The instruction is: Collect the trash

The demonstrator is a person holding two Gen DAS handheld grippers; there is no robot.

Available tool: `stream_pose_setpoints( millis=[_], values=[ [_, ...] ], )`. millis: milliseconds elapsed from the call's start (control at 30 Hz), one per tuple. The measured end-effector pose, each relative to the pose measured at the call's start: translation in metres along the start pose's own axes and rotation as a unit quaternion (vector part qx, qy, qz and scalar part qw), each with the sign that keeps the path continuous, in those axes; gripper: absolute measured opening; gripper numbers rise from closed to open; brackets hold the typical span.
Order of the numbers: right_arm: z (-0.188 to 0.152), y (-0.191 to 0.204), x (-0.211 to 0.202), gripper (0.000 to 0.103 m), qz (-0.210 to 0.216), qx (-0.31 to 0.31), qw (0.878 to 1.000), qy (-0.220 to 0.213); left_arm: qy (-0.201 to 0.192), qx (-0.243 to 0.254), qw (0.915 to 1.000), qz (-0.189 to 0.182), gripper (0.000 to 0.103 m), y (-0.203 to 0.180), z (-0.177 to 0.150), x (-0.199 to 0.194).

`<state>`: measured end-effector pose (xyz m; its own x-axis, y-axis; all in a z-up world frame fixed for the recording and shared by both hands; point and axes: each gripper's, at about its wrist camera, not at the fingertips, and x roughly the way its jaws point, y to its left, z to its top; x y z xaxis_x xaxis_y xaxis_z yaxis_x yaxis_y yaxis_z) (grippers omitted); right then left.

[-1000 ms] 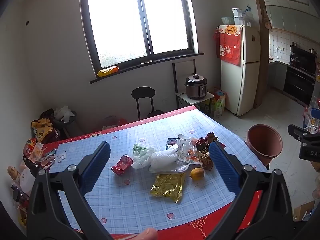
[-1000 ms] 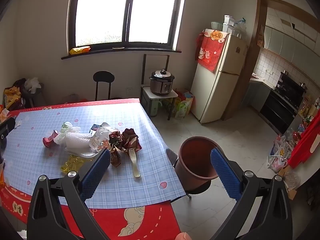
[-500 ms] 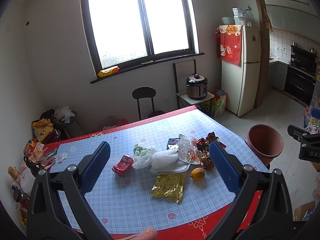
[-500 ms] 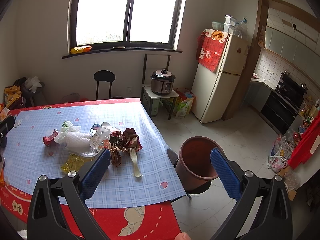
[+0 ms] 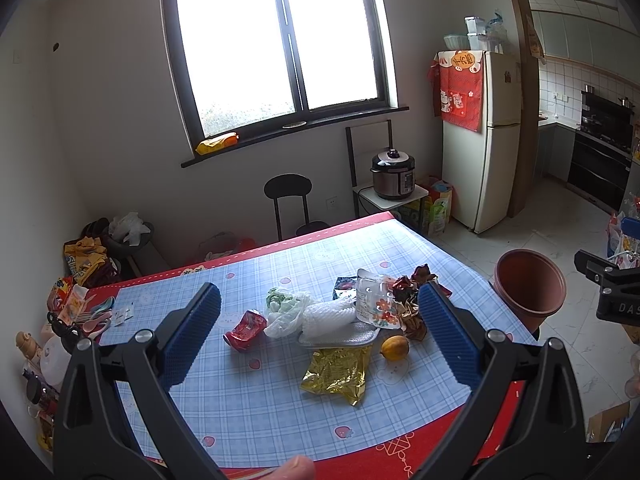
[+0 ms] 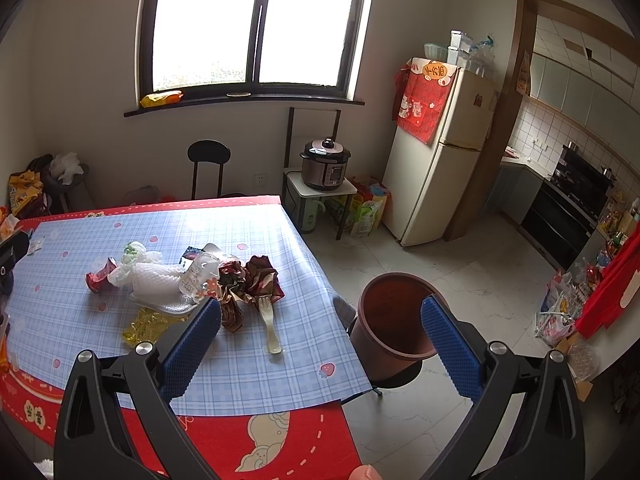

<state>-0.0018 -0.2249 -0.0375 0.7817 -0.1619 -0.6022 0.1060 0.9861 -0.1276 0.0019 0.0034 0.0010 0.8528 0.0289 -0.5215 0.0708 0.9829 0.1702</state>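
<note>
Blue-checked cloth covers the counter (image 5: 256,396), and almost nothing differs from a second ago: both views have crept only slightly, and the litter lies as it did. The left tool (image 5: 320,336) hangs above the near edge with its jaws spread wide and nothing between them; the right tool (image 6: 320,334) hangs just as wide and empty over the counter's right corner.

The trash sits in a loose heap near the middle of the counter. A crushed red can (image 5: 245,329) lies on its side at the heap's left end, long axis running from near-left to far-right. Just beside it is a white plastic bag (image 5: 285,308), then a white foam net (image 5: 329,314) on a silver tray (image 5: 340,338). A gold foil packet (image 5: 338,370) lies flat nearer the camera, with a yellow fruit (image 5: 395,347) just to its right. A pale plastic spoon (image 6: 270,326) lies with its handle toward the near edge. The brown bin (image 6: 394,326) stands on the floor by the right corner, mouth up.
</note>
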Motion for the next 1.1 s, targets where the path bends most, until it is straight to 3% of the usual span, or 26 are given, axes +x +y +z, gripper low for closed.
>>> stream_pose_setpoints(
  millis=[633, 1100],
  values=[
    [0.002, -0.001, -0.001, 0.099, 0.003, 0.0, 1.0, 0.004, 0.0, 0.0, 1.0, 0.001, 0.098, 0.001, 0.0, 0.0],
    [0.009, 0.018, 0.002, 0.099, -0.009, 0.0, 1.0, 0.02, 0.01, -0.008, 0.9999, -0.008, 0.098, 0.024, 0.0, 0.014]
  ],
)
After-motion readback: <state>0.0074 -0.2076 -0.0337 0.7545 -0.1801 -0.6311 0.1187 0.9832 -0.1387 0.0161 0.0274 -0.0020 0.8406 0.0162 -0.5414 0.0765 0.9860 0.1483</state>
